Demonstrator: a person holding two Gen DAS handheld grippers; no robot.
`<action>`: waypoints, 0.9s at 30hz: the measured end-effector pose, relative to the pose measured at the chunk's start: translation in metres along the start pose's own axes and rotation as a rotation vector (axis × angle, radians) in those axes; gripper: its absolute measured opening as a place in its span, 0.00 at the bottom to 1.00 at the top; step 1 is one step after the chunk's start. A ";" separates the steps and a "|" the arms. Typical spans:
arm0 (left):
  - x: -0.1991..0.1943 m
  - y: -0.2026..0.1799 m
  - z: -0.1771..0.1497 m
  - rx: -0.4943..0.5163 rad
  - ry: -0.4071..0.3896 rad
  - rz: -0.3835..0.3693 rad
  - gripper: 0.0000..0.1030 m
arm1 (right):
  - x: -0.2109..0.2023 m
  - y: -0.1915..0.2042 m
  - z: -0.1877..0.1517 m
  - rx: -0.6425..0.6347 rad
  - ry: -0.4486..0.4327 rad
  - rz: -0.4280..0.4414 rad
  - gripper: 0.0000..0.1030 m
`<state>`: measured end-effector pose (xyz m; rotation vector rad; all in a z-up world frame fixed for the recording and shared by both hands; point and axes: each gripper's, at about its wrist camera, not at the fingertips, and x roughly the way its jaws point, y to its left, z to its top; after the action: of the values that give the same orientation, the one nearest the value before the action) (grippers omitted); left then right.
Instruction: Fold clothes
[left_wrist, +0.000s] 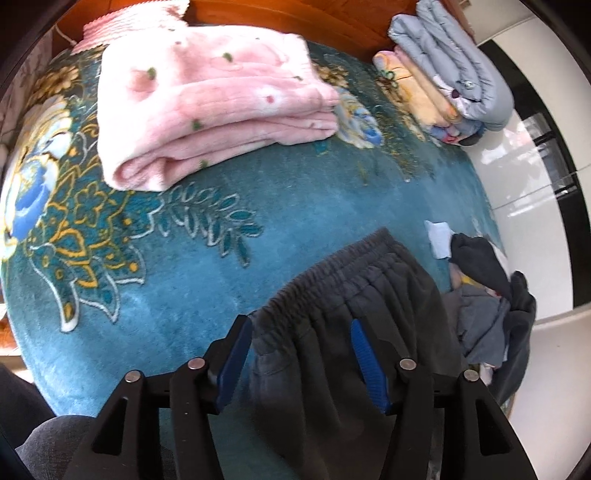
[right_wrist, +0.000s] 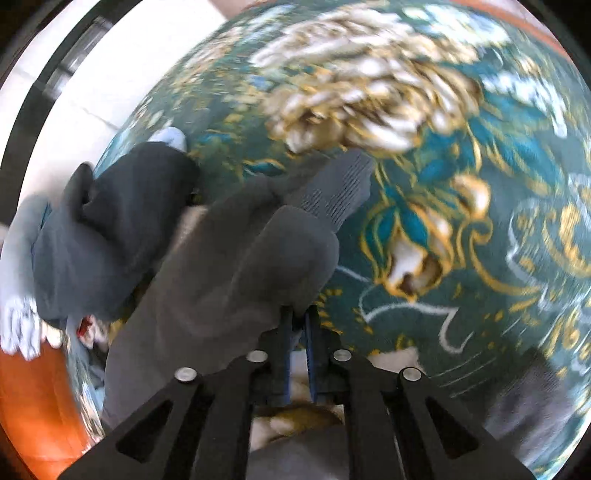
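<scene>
Bedroom with a teal floral bedspread (left_wrist: 258, 177)
Orange-brown wooden headboard (left_wrist: 295, 14) behind the bed; glossy white tiled floor (left_wrist: 535, 229) alongside, catching bright daylight; dark-framed glass door (left_wrist: 554, 147) beyond

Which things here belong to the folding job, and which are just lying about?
In the job: dark grey pants; right gripper shut on them; open left gripper; unfolded clothes pile.

Lying about: pink blanket; stacked bedding; teal floral bedspread.
</scene>
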<state>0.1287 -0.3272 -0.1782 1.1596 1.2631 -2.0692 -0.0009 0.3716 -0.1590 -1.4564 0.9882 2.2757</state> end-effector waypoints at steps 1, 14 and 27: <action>0.001 0.001 0.000 -0.006 0.009 0.004 0.61 | -0.009 -0.002 -0.003 -0.015 0.000 0.007 0.18; 0.054 -0.006 -0.004 0.014 0.217 0.137 0.56 | -0.066 -0.048 -0.075 -0.196 0.233 0.022 0.22; 0.046 -0.007 -0.008 0.020 0.216 0.120 0.24 | -0.045 -0.145 -0.125 0.209 0.269 0.094 0.41</action>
<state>0.1017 -0.3147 -0.2154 1.4636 1.2366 -1.9141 0.1868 0.4011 -0.2109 -1.6832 1.3542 1.9966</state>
